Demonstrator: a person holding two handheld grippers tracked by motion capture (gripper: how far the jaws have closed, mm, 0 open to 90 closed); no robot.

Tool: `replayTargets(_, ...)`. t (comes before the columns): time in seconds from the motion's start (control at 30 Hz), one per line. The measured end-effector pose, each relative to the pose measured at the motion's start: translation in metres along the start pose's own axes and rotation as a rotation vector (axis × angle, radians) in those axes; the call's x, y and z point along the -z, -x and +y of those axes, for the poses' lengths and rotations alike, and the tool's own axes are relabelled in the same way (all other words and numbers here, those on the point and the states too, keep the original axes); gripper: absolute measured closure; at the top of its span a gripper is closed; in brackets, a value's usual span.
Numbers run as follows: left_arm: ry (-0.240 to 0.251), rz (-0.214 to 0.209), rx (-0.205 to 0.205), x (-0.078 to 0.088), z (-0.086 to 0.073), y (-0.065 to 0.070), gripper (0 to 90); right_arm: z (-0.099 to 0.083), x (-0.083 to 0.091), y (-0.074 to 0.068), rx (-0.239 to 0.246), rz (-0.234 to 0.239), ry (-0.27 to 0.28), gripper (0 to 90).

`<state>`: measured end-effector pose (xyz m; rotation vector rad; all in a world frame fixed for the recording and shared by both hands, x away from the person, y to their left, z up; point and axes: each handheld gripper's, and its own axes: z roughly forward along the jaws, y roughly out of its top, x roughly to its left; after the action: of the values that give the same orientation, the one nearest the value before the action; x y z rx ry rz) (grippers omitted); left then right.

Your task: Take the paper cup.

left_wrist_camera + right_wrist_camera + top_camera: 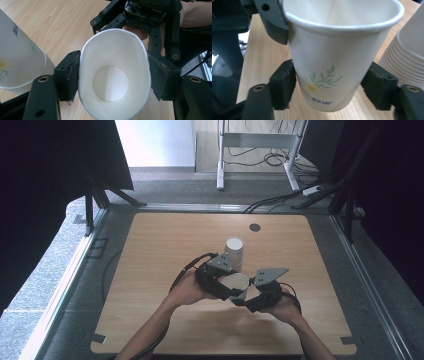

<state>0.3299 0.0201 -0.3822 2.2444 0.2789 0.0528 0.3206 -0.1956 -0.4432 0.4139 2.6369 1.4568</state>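
You hold a single paper cup (237, 285) between your two grippers, just above the wooden table (150, 250) and near its middle; the cup is white with a small flower and green sprig printed on its side, and its mouth faces up. Your left gripper (113, 75) has it by the rim: both pads press on the wall from either side, and the mouth is squeezed from a circle into an oval; inside, the round white bottom shows bare. Your right gripper (329, 87) sits lower on the same cup, its pads (284, 82) to either side of the tapering lower half; the left pad lies against the paper, while the right one seems to stand just off the wall with a thin gap, so I cannot tell whether that grip presses or is merely close around it. In the right gripper view a jaw of the left gripper shows against the rim at the upper left.

Just beyond the held cup, touching neither gripper as far as the high view shows, a stack of paper cups (234, 251) stands mouth down on the table; its nested rims show as close rings at the right edge of the right gripper view. Farther back, a small dark round disc (255, 227) lies on the tabletop.
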Motion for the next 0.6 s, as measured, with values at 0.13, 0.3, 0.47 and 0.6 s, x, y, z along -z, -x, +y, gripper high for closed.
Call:
replayTargets(0.13, -0.02, 0.021, -0.016, 0.0, 0.002, 0.001, 32.6, -0.001, 0.001, 0.002, -0.012, -0.024, -0.006, 22.3)
replayTargets(0.3, -0.054, 0.066, -0.045, 0.0, 0.006, 0.002, 32.6, -0.003, 0.003, 0.002, -0.013, -0.066, -0.031, 13.6)
replayTargets(0.47, -0.082, 0.114, -0.05, 0.002, 0.006, 0.001, 33.1, -0.007, 0.006, 0.002, -0.028, -0.1, -0.049, 10.9)
replayTargets(0.6, -0.088, 0.14, -0.045, 0.004, 0.005, -0.001, 33.1, -0.01, 0.008, 0.003, -0.04, -0.124, -0.061, 4.8)
